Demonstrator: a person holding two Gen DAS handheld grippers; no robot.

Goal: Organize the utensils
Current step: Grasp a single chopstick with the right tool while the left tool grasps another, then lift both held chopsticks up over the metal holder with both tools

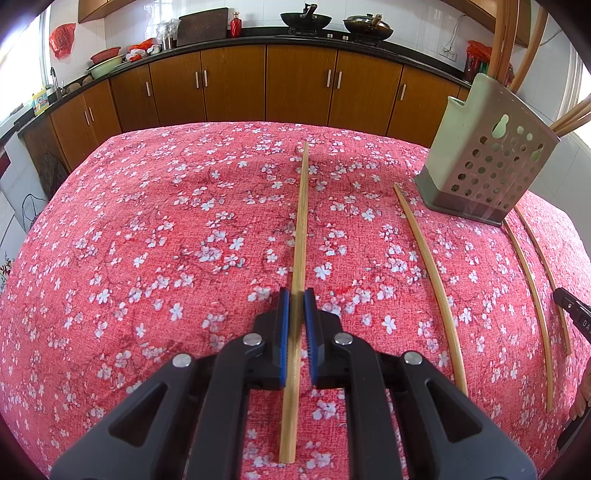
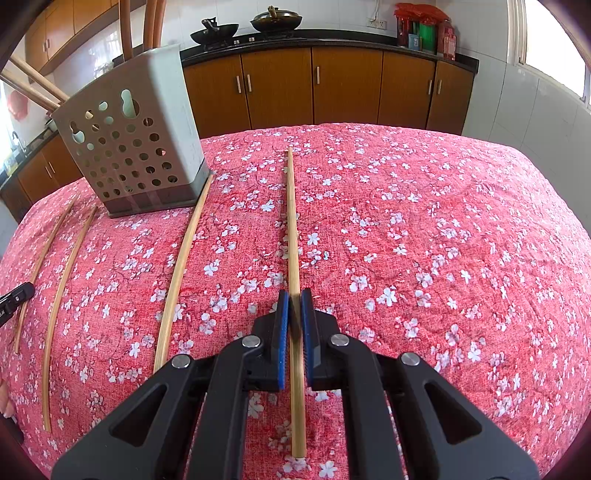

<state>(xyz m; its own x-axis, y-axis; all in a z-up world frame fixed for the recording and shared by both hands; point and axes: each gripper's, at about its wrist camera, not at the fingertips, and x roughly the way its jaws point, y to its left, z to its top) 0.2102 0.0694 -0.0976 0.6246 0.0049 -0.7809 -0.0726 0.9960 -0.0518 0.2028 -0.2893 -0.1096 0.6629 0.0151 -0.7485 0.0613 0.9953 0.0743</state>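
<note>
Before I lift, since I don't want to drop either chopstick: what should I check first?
1. Left gripper straddles the left chopstick: ok.
2. Right gripper straddles the right chopstick: ok.
3. Pads clamped firmly on both: cannot tell.
4. Holder standing on its base: ok.
5. Free room inside the holder: cannot tell.

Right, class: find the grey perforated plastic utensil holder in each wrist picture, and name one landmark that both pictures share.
Left wrist view: the grey perforated plastic utensil holder stands at the upper right, on the red floral tablecloth.
Right wrist view: it stands at the upper left.
Shared landmark: the two black woks on the far counter.
</note>
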